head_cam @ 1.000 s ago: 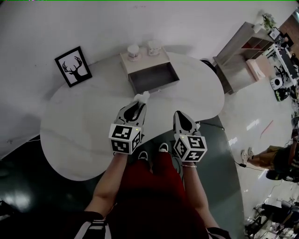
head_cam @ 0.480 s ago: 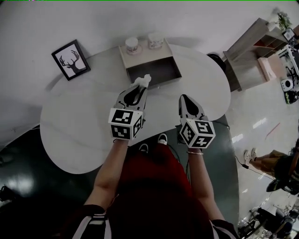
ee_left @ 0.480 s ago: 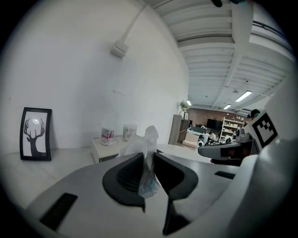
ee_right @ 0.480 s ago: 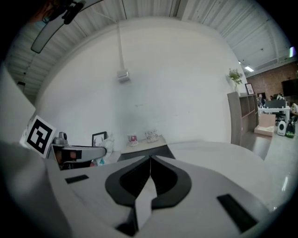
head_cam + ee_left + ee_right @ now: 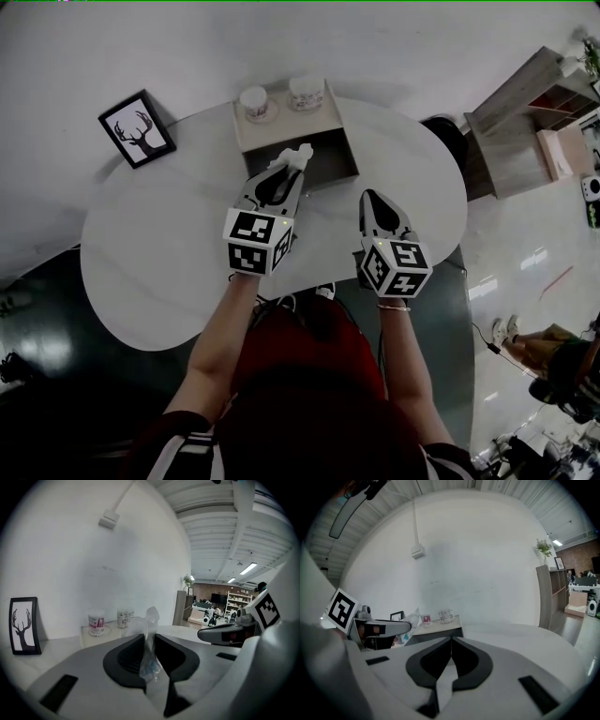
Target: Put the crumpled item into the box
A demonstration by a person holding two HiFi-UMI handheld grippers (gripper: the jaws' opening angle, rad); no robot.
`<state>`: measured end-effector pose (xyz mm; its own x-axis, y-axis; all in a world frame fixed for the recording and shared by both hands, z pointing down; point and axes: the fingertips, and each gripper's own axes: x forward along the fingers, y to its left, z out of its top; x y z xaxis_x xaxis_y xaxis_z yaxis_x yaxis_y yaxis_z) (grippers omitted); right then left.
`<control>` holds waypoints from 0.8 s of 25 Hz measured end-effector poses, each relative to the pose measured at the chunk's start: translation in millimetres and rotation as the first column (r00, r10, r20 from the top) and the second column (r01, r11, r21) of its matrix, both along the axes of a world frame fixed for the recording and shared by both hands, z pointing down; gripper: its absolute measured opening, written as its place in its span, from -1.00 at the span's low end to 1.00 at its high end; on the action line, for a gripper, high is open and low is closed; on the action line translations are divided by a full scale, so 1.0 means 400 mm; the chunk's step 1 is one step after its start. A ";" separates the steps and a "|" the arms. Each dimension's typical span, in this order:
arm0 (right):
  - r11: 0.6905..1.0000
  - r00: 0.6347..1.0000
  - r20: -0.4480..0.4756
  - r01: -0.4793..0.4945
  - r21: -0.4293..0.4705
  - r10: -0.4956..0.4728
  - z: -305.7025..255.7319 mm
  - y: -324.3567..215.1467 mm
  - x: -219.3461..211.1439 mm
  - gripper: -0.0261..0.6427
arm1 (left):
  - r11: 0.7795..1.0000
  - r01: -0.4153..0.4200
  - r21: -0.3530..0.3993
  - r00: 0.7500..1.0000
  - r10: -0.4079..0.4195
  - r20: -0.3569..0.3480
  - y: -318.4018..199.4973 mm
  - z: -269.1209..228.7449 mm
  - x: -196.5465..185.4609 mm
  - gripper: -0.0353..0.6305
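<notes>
Left gripper [image 5: 292,171] clamped on crumpled item [image 5: 300,155], which juts past its tips. Box [image 5: 330,161] just ahead. Best to bring the item fully over the open cavity, then part the jaws. Right gripper [image 5: 370,197]: jaws together, empty. Left gripper view shows the pinch; only head view shows the box's opening.

White table [image 5: 150,253], grey box [image 5: 330,161], black-framed antler picture [image 5: 137,128] — pale translucent crumpled item [image 5: 298,155]
</notes>
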<state>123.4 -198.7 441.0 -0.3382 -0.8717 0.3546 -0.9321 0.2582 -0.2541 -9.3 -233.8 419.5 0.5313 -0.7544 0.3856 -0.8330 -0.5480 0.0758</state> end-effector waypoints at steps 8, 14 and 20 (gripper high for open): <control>0.999 1.000 0.011 0.025 -0.034 -0.024 0.035 -0.054 0.029 -0.88 | 0.999 -0.028 -0.047 0.999 0.029 0.026 -0.073 0.026 0.070 -0.63; 0.998 0.999 0.012 0.040 -0.051 -0.039 0.054 -0.080 0.033 -0.88 | 0.994 -0.054 -0.091 0.996 0.060 0.064 -0.112 0.065 0.095 -0.63; 0.997 0.998 -0.012 0.056 -0.061 -0.057 0.072 -0.094 0.032 -0.88 | 0.988 -0.080 -0.134 0.991 0.094 0.096 -0.136 0.109 0.107 -0.63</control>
